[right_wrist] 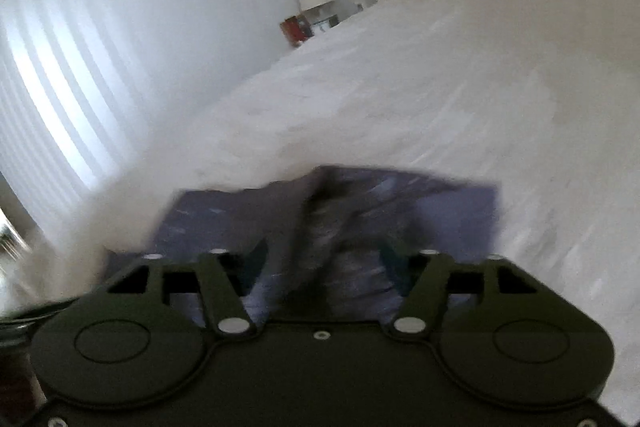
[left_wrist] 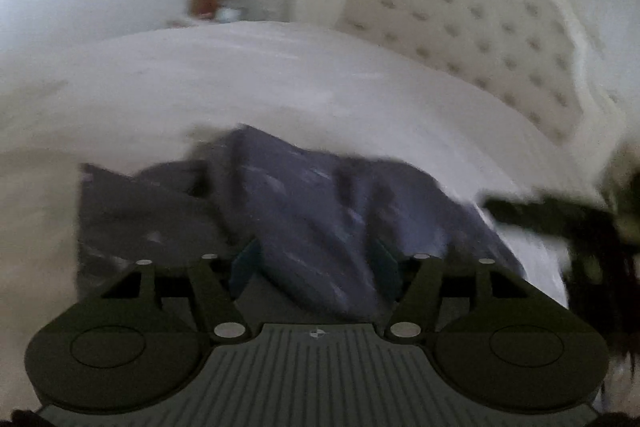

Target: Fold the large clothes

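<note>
Purple-grey cloth, the garment (left_wrist: pixel 304 211), lies bunched on the white bed (left_wrist: pixel 280 83) just ahead of both your claws. Your left claw (left_wrist: pixel 316 263) stands released, pads apart with a ridge of fabric running between them but not pinched. Your right claw (right_wrist: pixel 324 263) is likewise released, straddling a dark crease (right_wrist: pixel 320 219). Both views are smeared by motion, so you may close on the wrong layer, or on several at once, and drag the heap instead of one edge. Closing on the sheet beneath would pull the bedding up too.
</note>
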Motion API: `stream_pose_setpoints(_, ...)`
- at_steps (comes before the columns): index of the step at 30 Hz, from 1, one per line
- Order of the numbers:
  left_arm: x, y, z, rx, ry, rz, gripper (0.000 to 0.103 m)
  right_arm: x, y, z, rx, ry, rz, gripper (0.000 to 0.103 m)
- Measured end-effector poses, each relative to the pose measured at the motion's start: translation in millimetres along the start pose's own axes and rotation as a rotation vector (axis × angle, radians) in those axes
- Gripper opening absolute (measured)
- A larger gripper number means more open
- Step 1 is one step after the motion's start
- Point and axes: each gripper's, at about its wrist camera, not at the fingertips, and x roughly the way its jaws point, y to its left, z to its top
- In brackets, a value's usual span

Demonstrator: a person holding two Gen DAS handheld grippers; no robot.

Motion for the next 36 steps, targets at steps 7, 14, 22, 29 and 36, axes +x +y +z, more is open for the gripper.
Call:
stream_pose_setpoints(7, 55.8, 33.9, 17.7, -0.248, 0.097, 0.005, 0.060, 24.3, 3.4, -20.3, 0.111, 0.063, 0.090, 0.080)
stream_pose_setpoints(14, 73.6, 45.9, 17.3, -0.287, 0.121, -0.073, 0.001, 41.7, 10.8, -19.2, 0.089, 0.101, 0.043, 0.036)
stream_pose_setpoints(22, 20.5, 14.8, 15.4, -0.221, 0.036, -0.122, 0.003, 8.5, 32.0, 6.3, -0.160, 0.065, -0.025, 0.012)
stream_pose_setpoints(29, 51.7, 19.0, -26.9, -0.090, 0.111, 0.028, 0.020, 37.0, 11.5, -39.0, -0.273, 0.211, -0.174, 0.043)
stream_pose_setpoints(36, 0.7, 19.3, -15.5, -0.025, -0.038, 0.073, 0.074, -2.1, 30.0, -30.7, -0.316, 0.022, -0.162, 0.063)
